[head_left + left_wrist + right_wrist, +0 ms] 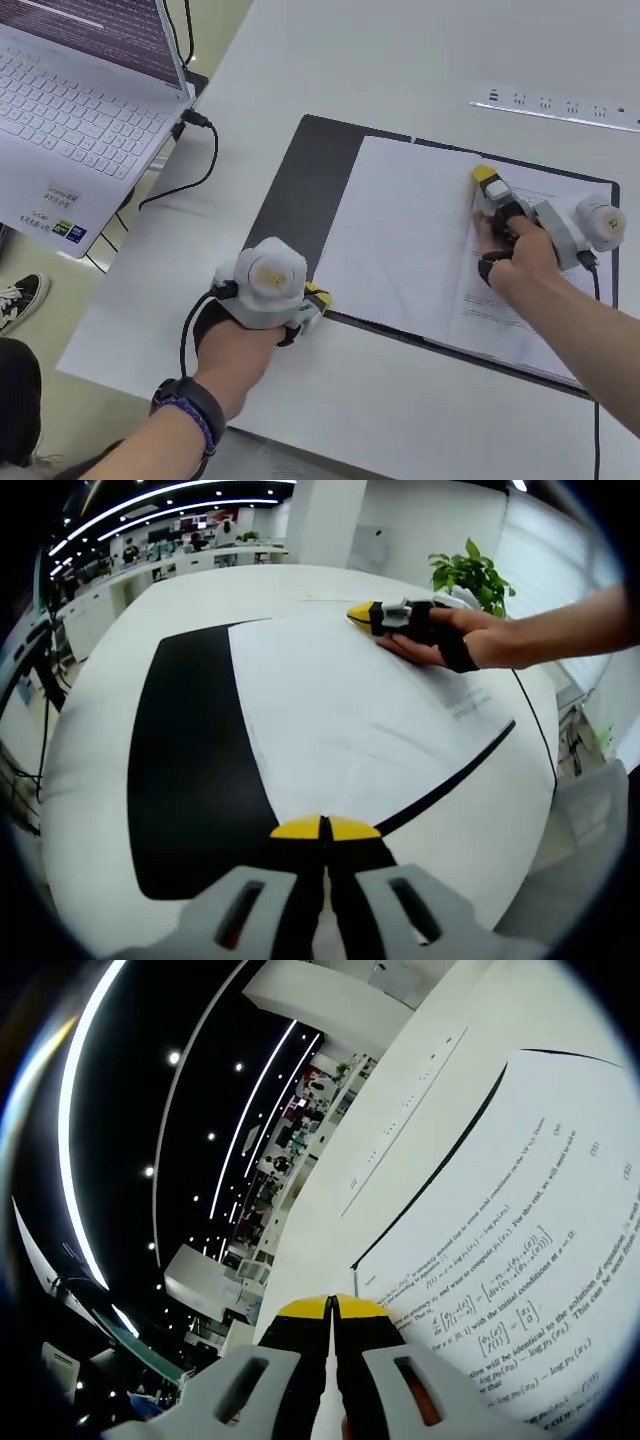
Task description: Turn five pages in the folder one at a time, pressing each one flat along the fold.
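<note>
Left gripper, jaws together, is sitting at the folder's near edge; right gripper, likewise closed, is resting on its printed page.

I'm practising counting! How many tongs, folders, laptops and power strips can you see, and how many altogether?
tongs: 2, the left tongs and the right tongs
folder: 1
laptop: 1
power strip: 1
total: 5
</note>
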Tool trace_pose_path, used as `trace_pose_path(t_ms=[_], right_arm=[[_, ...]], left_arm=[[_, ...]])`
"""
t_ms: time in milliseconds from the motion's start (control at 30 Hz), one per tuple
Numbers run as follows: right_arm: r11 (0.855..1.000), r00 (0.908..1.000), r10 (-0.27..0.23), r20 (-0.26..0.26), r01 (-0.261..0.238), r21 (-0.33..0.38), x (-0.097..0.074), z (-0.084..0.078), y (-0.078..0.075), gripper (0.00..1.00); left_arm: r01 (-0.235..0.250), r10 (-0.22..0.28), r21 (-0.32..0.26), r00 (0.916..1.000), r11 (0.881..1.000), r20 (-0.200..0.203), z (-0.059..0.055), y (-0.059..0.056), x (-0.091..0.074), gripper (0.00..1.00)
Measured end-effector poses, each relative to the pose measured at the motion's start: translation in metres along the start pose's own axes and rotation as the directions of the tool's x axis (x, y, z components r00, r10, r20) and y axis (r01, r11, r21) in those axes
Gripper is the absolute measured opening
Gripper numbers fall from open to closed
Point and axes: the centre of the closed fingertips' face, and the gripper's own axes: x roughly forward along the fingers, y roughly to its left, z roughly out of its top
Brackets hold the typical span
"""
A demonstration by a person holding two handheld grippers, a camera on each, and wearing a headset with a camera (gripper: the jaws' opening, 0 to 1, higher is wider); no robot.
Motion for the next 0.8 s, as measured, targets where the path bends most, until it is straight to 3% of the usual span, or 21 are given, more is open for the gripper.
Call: trace_pose_path(t_ms=[167, 400, 633, 700, 733, 800], right_arm=[[1.0, 1.0, -0.004, 0.004, 0.004, 0.001, 0.016, 0.008, -0.009, 0.0], [0.999, 0.9993, -0.011, -0.036, 0.009, -0.037, 0.042, 0.014, -0.022, 0.0], [0.997, 0.9976, 0.01, -0.068, -0.015, -0.08, 0.039, 0.007, -0.027, 0.0], [0.996, 0.9955, 0.026, -0.091, -0.034, -0.087, 0.033, 0.003, -0.027, 0.0], [0.989, 0.9907, 0.043, -0.129, -0.06, -0.132, 0.029, -0.004, -0.026, 0.0], [0.985, 0.9851, 0.061, -0.161, -0.086, -0.15, 0.021, -0.011, -0.024, 0.0]], left_arm=[[0.0, 0.0, -0.005, 1.0, 1.0, 0.002, 0.0, 0.0, 0.0, 0.0], [-0.001, 0.001, -0.007, 1.0, 1.0, 0.001, 0.0, 0.0, 0.0, 0.0], [-0.004, 0.004, -0.003, 1.0, 1.0, 0.002, 0.0, 0.0, 0.0, 0.0], [-0.004, 0.004, -0.001, 1.0, 1.0, 0.002, 0.0, 0.0, 0.0, 0.0], [-0.003, 0.003, 0.0, 1.0, 1.0, 0.002, 0.0, 0.0, 0.0, 0.0], [0.001, -0.001, 0.026, 1.0, 1.0, 0.001, 0.0, 0.0, 0.0, 0.0]])
